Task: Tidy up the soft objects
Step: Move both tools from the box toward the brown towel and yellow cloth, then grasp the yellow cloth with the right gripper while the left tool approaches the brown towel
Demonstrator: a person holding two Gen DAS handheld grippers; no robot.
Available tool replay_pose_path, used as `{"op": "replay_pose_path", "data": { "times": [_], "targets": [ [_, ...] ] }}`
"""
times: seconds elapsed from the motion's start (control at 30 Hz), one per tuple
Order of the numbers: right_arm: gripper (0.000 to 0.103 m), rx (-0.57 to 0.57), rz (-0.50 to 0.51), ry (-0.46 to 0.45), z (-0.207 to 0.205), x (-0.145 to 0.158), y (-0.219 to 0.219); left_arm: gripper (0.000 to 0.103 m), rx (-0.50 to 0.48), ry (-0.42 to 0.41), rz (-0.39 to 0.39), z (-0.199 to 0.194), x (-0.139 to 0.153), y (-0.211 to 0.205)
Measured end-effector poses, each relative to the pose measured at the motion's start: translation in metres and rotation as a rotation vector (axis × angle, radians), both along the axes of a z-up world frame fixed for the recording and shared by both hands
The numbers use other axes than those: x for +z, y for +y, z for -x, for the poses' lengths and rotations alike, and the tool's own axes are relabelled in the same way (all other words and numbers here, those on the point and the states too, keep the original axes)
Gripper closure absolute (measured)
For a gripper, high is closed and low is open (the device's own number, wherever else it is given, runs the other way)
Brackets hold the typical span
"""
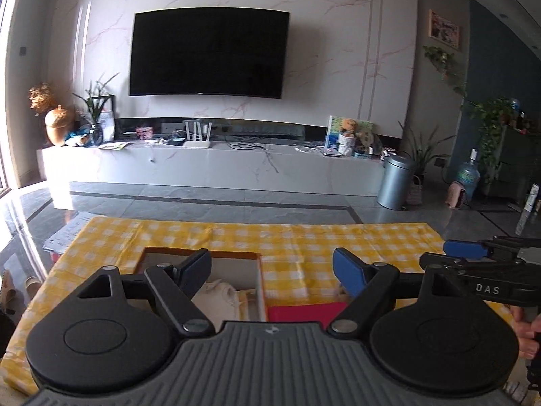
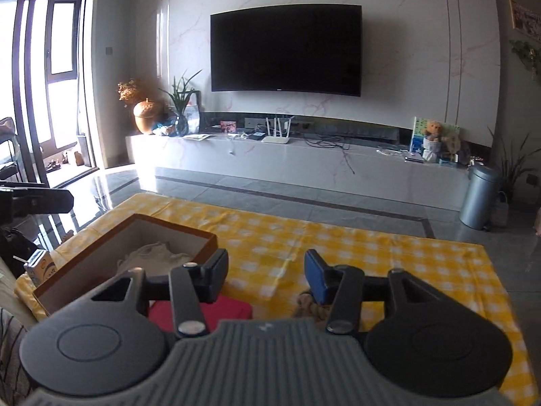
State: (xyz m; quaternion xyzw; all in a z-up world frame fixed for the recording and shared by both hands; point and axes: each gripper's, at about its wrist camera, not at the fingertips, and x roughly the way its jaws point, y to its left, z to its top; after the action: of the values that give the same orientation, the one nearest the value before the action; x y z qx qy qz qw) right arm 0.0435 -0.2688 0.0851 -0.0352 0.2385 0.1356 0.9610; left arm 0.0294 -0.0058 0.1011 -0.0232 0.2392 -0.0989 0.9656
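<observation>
Right hand-held gripper (image 2: 265,272) parted, empty, marked "DAS" | left hand-held gripper (image 1: 272,270) wide, empty

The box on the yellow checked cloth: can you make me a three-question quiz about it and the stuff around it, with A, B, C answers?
1. Where is the cream cloth?
A. inside the box
B. on the floor
C. on the TV shelf

2. What colour is the flat thing beside the box?
A. green
B. red
C. white

3. How is the right gripper?
A. shut on a cloth
B. shut on the box
C. open, holding nothing

Answers: 1 A, the cloth lies between the box walls. 2 B, it shows red near the box corner. 3 C, only the tablecloth shows between its spread fingers.
</observation>
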Motion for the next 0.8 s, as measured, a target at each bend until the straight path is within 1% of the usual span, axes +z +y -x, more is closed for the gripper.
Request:
{"op": "replay_pose_path", "data": {
  "times": [0.07, 0.13, 0.2, 0.37, 0.4, 0.43, 0.47, 0.53, 0.57, 0.6, 0.63, 0.67, 0.73, 0.8],
  "targets": [
    [0.049, -0.032, 0.032, 0.003, 0.001, -0.003, -0.02, 0.007, -0.09, 0.057, 0.009, -0.012, -0.006, -0.023],
    [0.048, -0.068, 0.056, 0.016, 0.001, -0.011, -0.044, 0.007, -0.179, 0.141, 0.001, -0.029, -0.02, -0.049],
    [0.048, -0.11, 0.079, 0.043, 0.0, -0.025, -0.07, 0.007, -0.209, 0.197, -0.023, -0.045, -0.033, -0.071],
    [0.046, -0.212, 0.126, 0.136, -0.009, -0.071, -0.119, 0.007, -0.262, 0.246, -0.083, -0.075, -0.056, -0.115],
    [0.04, -0.229, 0.142, 0.16, -0.013, -0.084, -0.126, 0.007, -0.273, 0.26, -0.09, -0.081, -0.061, -0.123],
    [0.032, -0.237, 0.152, 0.183, -0.017, -0.093, -0.132, 0.007, -0.279, 0.273, -0.094, -0.088, -0.065, -0.13],
    [0.03, -0.247, 0.159, 0.221, -0.025, -0.106, -0.138, 0.007, -0.282, 0.291, -0.099, -0.094, -0.071, -0.139],
    [0.03, -0.283, 0.162, 0.301, -0.043, -0.131, -0.15, 0.007, -0.29, 0.317, -0.112, -0.104, -0.083, -0.153],
    [0.029, -0.299, 0.165, 0.326, -0.05, -0.14, -0.155, 0.007, -0.294, 0.325, -0.118, -0.108, -0.089, -0.161],
    [0.021, -0.312, 0.17, 0.346, -0.058, -0.15, -0.159, 0.007, -0.293, 0.334, -0.126, -0.114, -0.094, -0.166],
    [0.008, -0.313, 0.175, 0.356, -0.061, -0.158, -0.163, 0.007, -0.292, 0.345, -0.133, -0.12, -0.099, -0.171],
    [0.003, -0.306, 0.175, 0.361, -0.064, -0.163, -0.165, 0.007, -0.299, 0.36, -0.138, -0.126, -0.104, -0.175],
    [0.003, -0.288, 0.147, 0.368, -0.069, -0.172, -0.171, 0.007, -0.32, 0.41, -0.131, -0.138, -0.116, -0.182],
    [0.003, -0.29, 0.112, 0.388, -0.073, -0.176, -0.176, 0.007, -0.302, 0.477, -0.103, -0.152, -0.127, -0.185]
  ]
}}
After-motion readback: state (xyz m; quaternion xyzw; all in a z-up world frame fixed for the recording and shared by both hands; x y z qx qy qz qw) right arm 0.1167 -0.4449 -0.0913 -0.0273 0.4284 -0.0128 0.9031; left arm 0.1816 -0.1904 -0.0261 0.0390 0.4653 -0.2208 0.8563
